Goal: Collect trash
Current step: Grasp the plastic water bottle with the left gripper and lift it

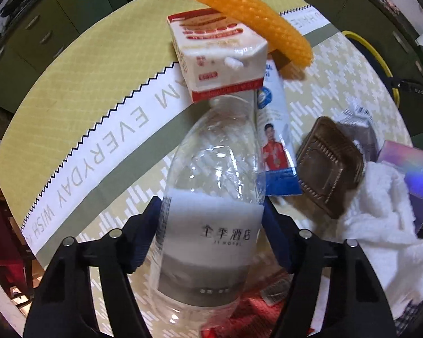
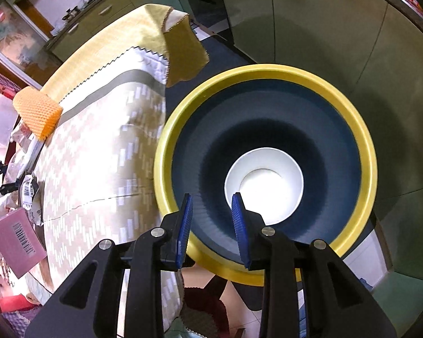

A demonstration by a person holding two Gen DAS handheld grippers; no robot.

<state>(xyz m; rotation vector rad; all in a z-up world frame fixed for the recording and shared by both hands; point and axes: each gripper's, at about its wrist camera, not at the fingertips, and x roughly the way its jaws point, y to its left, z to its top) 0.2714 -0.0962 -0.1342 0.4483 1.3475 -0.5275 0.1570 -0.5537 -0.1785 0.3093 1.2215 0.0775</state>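
Left gripper (image 1: 211,211) straddles a clear bottle; right gripper (image 2: 211,225) hangs empty over the bin.

The left gripper's blue pads sit on either side of the plastic bottle (image 1: 208,197) at its label; they look pressed against it, though the bottle hides the contact. The bottle lies on the cloth-covered surface (image 1: 79,90), long axis running away from the camera, its far end towards a red-and-white carton (image 1: 220,56) under an orange foam net (image 1: 248,14). A blue-white wrapper (image 1: 276,129) and brown tray (image 1: 327,166) lie just right. The right gripper's jaws stand narrowly apart, holding nothing, above the yellow-rimmed bin (image 2: 361,129) containing a white bowl (image 2: 265,180).
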